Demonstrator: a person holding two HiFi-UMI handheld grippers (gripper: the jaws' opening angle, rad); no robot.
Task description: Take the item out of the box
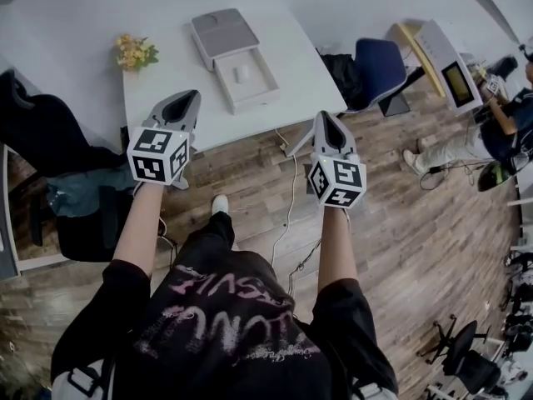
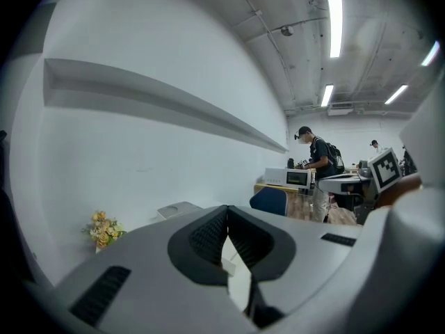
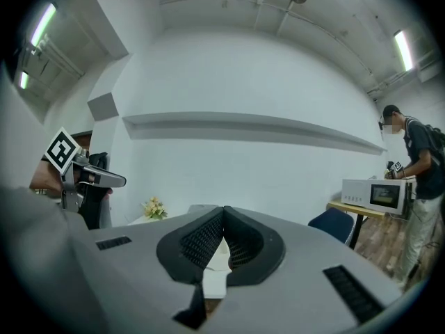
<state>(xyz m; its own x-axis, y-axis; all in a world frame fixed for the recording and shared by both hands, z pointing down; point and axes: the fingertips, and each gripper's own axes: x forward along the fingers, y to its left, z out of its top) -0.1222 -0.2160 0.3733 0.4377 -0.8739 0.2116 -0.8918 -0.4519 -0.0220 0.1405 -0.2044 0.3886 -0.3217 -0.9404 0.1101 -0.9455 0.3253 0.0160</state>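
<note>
Both grippers short of the table; item not yet taken out.
We note the left gripper (image 1: pixel 192 98) clenched and empty, apparently poised for the reach. The box (image 1: pixel 268 91) lies open mid-table with its lid (image 1: pixel 223 33) beyond. The item (image 1: pixel 242 73), a small white block, sits inside. The right gripper (image 1: pixel 321 117) is likewise clenched and empty.

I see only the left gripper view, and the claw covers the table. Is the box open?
Observer: Yes. In the head view the box lies open on the white table, and its grey lid is just behind it.
Operator: Is the item inside?
Observer: Yes, a small white item lies in the box.
Operator: And the right claw?
Observer: The right claw is shut and empty, at the table's near edge.
</note>
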